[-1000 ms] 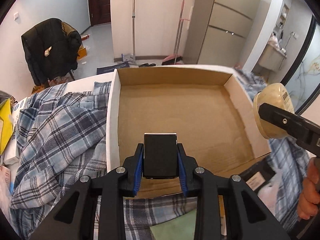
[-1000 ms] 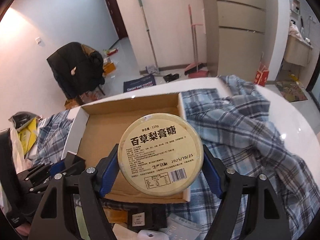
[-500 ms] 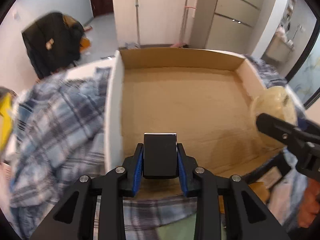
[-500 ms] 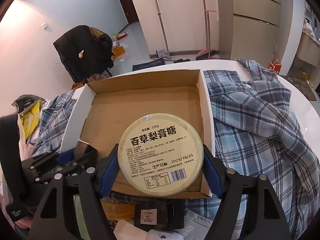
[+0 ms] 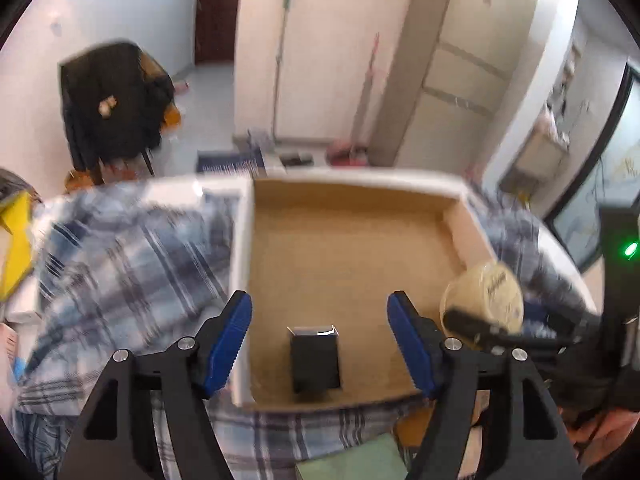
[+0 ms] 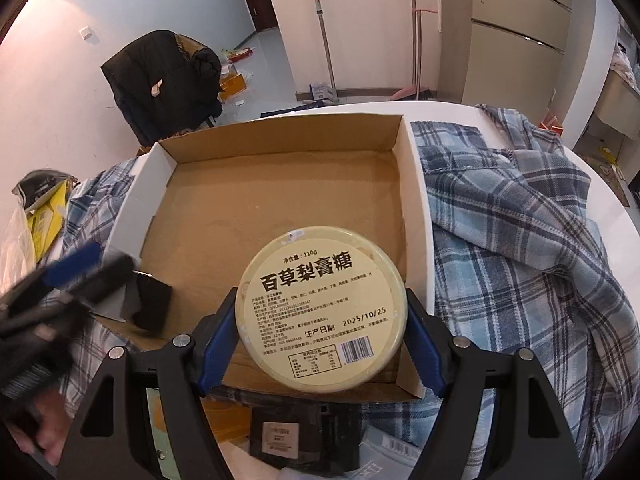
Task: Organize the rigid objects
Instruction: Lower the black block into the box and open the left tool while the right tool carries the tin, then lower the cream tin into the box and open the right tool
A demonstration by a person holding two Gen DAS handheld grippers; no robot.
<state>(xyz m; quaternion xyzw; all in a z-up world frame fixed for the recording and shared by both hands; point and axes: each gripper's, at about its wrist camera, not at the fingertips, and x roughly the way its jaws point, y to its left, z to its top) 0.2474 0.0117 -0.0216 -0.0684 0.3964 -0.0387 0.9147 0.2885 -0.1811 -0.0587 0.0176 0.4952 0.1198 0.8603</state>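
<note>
The left gripper (image 5: 319,334) has its jaws opening, and the blue pads stand wide apart with nothing pressed by them. The small black box (image 5: 315,358) stands upright on the floor of the cardboard box (image 5: 352,248), in the near left corner, below and between the two open pads and touching neither of them. The right gripper (image 6: 320,334) is closed on the round cream tin (image 6: 321,309); its blue pads press on both sides of the tin, whose printed face is turned to the camera. The tin hangs over the near right part of the same cardboard box. A plaid shirt (image 6: 520,216) lies beside the box.
</note>
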